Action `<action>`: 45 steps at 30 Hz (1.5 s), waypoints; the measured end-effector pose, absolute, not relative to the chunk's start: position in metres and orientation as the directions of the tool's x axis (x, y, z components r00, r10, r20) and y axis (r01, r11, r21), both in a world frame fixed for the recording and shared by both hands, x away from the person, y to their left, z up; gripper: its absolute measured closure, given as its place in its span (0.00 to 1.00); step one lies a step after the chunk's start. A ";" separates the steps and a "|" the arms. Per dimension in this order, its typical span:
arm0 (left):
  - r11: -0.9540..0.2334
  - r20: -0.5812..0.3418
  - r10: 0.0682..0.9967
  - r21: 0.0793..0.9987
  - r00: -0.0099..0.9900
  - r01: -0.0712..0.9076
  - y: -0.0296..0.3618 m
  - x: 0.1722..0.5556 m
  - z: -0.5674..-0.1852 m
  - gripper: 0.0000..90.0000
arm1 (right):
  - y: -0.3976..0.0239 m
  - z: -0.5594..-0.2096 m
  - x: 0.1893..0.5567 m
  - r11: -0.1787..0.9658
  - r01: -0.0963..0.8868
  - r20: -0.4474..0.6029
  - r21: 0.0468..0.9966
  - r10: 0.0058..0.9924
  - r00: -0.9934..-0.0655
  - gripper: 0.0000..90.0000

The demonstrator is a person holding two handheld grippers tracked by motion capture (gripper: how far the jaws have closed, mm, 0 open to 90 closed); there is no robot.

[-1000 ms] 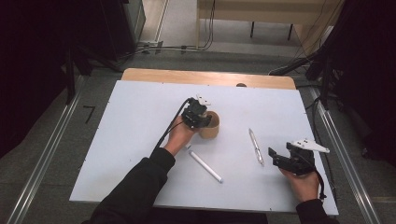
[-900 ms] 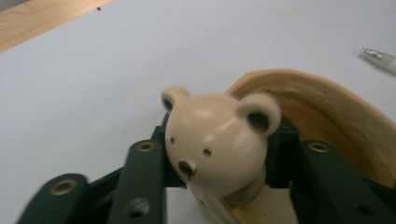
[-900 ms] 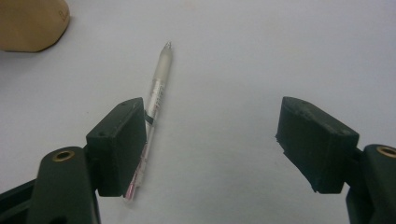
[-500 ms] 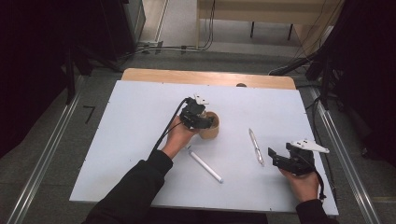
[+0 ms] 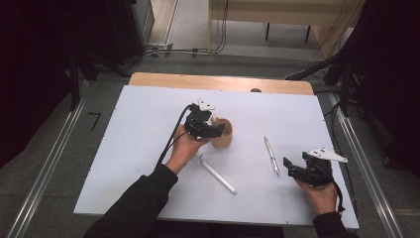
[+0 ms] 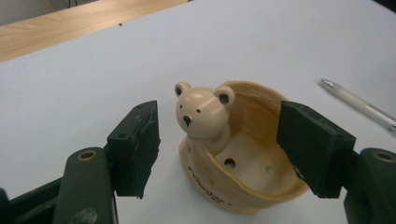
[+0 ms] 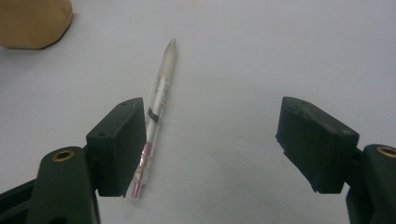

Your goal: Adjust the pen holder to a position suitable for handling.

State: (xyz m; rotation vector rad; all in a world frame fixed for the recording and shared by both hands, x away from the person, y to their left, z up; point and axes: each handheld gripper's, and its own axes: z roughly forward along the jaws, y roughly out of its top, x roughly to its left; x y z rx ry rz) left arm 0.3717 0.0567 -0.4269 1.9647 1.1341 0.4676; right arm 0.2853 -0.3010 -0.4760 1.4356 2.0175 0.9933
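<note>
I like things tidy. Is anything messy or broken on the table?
Nothing looks broken or spilled. The bear cup stands upright and empty, while two pens lie loose on the white table at different slants, outside the cup.

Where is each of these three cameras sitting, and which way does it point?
High view: above the person's side, looking forward and down on the white table; both forearms, left gripper, right gripper.
Left gripper view: rides that gripper, looking down between its open jaws at the bear cup.
Right gripper view: rides that gripper, looking along its open jaws at a clear pen.
Shared: cup, that pen.
</note>
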 end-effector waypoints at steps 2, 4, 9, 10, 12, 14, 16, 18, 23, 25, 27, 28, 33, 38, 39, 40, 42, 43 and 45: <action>-0.256 -0.085 0.845 0.802 0.528 0.540 0.061 0.365 -0.423 0.31 | -0.300 -0.476 0.285 0.191 0.600 0.033 0.777 0.939 -0.342 0.25; -0.244 -0.093 0.844 0.811 0.528 0.532 0.066 0.361 -0.420 0.31 | -0.300 -0.476 0.285 0.192 0.600 0.031 0.777 0.939 -0.342 0.25; -0.223 -0.105 0.849 0.818 0.519 0.531 0.076 0.349 -0.417 0.26 | -0.299 -0.476 0.286 0.194 0.599 0.030 0.777 0.939 -0.343 0.25; -0.209 -0.115 0.852 0.820 0.511 0.533 0.078 0.347 -0.417 0.24 | -0.299 -0.476 0.285 0.193 0.600 0.031 0.776 0.939 -0.342 0.25; -0.199 -0.128 0.850 0.821 0.511 0.535 0.084 0.343 -0.417 0.24 | -0.299 -0.476 0.285 0.193 0.601 0.030 0.776 0.940 -0.340 0.25; -0.192 -0.129 0.852 0.824 0.507 0.532 0.090 0.338 -0.418 0.23 | -0.300 -0.476 0.285 0.192 0.599 0.031 0.777 0.940 -0.341 0.25; -0.183 -0.134 0.854 0.827 0.502 0.532 0.098 0.332 -0.420 0.22 | -0.300 -0.476 0.284 0.190 0.600 0.033 0.777 0.940 -0.340 0.25; -0.175 -0.139 0.857 0.828 0.497 0.533 0.106 0.327 -0.422 0.21 | -0.300 -0.476 0.284 0.188 0.600 0.033 0.777 0.941 -0.338 0.25; -0.153 -0.147 0.871 0.825 0.468 0.544 0.130 0.310 -0.432 0.16 | -0.300 -0.476 0.284 0.189 0.599 0.034 0.778 0.939 -0.341 0.25; -0.149 -0.153 0.873 0.820 0.462 0.552 0.139 0.304 -0.437 0.16 | -0.299 -0.476 0.284 0.189 0.600 0.034 0.777 0.940 -0.340 0.25; -0.129 -0.175 0.872 0.819 0.457 0.559 0.149 0.300 -0.443 0.15 | -0.299 -0.476 0.283 0.189 0.601 0.032 0.776 0.941 -0.337 0.25; -0.116 -0.187 0.873 0.818 0.451 0.563 0.153 0.298 -0.446 0.12 | -0.299 -0.476 0.283 0.191 0.601 0.030 0.776 0.941 -0.338 0.25; -0.092 -0.185 0.893 0.818 0.410 0.568 0.168 0.295 -0.457 0.10 | -0.302 -0.476 0.280 0.183 0.601 0.031 0.778 0.944 -0.328 0.25; -0.075 -0.169 0.920 0.811 0.355 0.580 0.180 0.292 -0.464 0.08 | -0.301 -0.476 0.281 0.185 0.602 0.032 0.777 0.943 -0.331 0.25; -0.071 -0.167 0.925 0.808 0.342 0.585 0.183 0.292 -0.466 0.08 | -0.301 -0.476 0.281 0.185 0.602 0.033 0.776 0.943 -0.332 0.25; -0.066 -0.168 0.928 0.805 0.332 0.590 0.185 0.291 -0.468 0.08 | -0.301 -0.476 0.281 0.186 0.603 0.032 0.776 0.943 -0.332 0.25; -0.060 -0.165 0.934 0.801 0.317 0.595 0.190 0.289 -0.471 0.08 | -0.301 -0.476 0.280 0.187 0.603 0.031 0.776 0.942 -0.333 0.25; -0.057 -0.166 0.936 0.800 0.311 0.597 0.192 0.288 -0.472 0.08 | -0.301 -0.476 0.280 0.187 0.602 0.033 0.776 0.942 -0.334 0.25; -0.050 -0.165 0.939 0.802 0.302 0.595 0.194 0.286 -0.472 0.08 | -0.301 -0.476 0.280 0.188 0.601 0.031 0.777 0.942 -0.334 0.25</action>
